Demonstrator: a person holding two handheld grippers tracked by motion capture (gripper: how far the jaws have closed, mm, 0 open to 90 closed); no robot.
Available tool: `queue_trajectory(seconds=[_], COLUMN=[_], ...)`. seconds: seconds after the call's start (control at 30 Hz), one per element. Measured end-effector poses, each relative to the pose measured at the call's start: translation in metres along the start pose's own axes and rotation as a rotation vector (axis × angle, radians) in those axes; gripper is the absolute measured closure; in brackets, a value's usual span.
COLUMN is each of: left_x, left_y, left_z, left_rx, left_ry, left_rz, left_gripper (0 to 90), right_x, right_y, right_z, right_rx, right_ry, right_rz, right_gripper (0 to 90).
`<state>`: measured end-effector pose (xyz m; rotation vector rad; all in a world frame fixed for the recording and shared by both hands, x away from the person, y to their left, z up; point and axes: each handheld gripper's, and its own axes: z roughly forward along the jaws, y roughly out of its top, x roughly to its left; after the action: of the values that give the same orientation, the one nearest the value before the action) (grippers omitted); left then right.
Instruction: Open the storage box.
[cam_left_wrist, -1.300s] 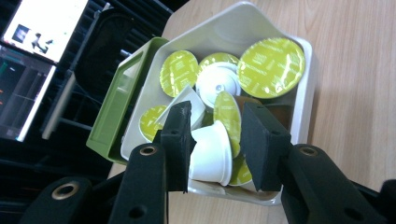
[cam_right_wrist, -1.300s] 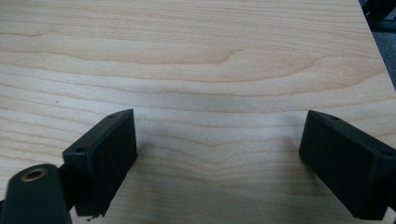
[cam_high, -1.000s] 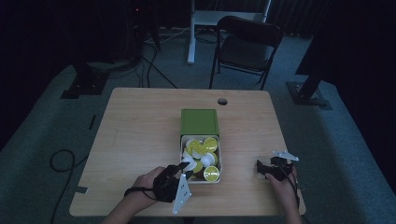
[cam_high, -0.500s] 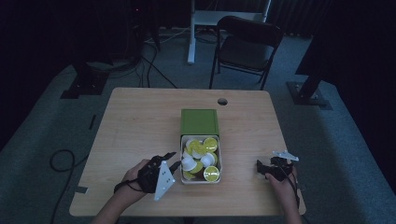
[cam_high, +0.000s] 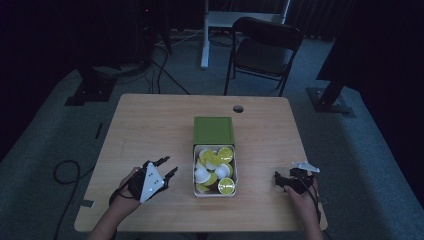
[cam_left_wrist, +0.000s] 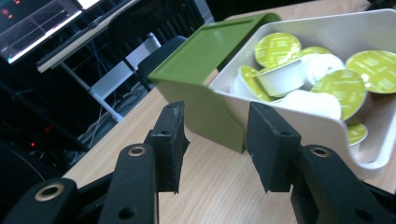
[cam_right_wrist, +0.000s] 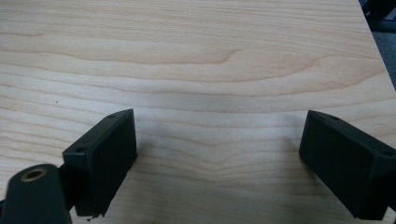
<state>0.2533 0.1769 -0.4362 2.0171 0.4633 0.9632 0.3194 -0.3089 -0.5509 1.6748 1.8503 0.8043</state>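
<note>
A white box (cam_high: 195, 167) holding several yellow-green and white capsules (cam_high: 215, 167) sits mid-table, with a green lid (cam_high: 214, 131) at its far end. My left gripper (cam_high: 167, 166) rests on the table just left of the box, open and holding nothing. In the left gripper view its jaws (cam_left_wrist: 215, 140) frame the green lid (cam_left_wrist: 201, 56) and the box wall (cam_left_wrist: 289, 116), with capsules (cam_left_wrist: 345, 86) behind. My right gripper (cam_high: 280, 181) lies near the front right of the table, apart from the box. Its jaws (cam_right_wrist: 217, 158) are spread wide open over bare wood.
The wooden table (cam_high: 150, 125) has a cable hole (cam_high: 238, 108) near its far edge. A black chair (cam_high: 265, 47) and a white desk leg (cam_high: 205, 40) stand beyond the table. Cables (cam_high: 65, 170) lie on the floor at the left.
My left gripper has drawn back leftward from the box's front-left corner to the table beside it. The right gripper has stayed put.
</note>
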Motion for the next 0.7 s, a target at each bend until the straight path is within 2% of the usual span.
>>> queue_trajectory(seconds=[0.03, 0.13, 0.3, 0.5, 0.6, 0.7], left_x=[0.002, 0.008, 0.012, 0.019, 0.022, 0.025], left_y=[-0.003, -0.013, -0.028, -0.048, -0.058, -0.065], left_z=[0.000, 0.000, 0.001, 0.001, -0.002, -0.005], left_rx=[0.000, 0.006, 0.022, 0.070, 0.095, 0.101], left_ry=[-0.006, -0.009, -0.005, -0.017, -0.002, -0.010], left_rz=[-0.020, -0.059, -0.101, -0.161, -0.182, -0.222], left_gripper=[53.5, 51.6, 46.4, 40.8, 39.4, 37.4], right_x=[0.000, 0.000, 0.000, 0.000, 0.000, 0.000], right_y=[0.000, 0.000, 0.000, 0.000, 0.000, 0.000], right_z=[0.000, 0.000, 0.000, 0.000, 0.000, 0.000], right_rx=[0.000, 0.000, 0.000, 0.000, 0.000, 0.000], right_ry=[0.000, 0.000, 0.000, 0.000, 0.000, 0.000], right_rz=[0.000, 0.000, 0.000, 0.000, 0.000, 0.001], right_gripper=[10.5, 10.6, 10.6, 10.6, 10.6, 10.5])
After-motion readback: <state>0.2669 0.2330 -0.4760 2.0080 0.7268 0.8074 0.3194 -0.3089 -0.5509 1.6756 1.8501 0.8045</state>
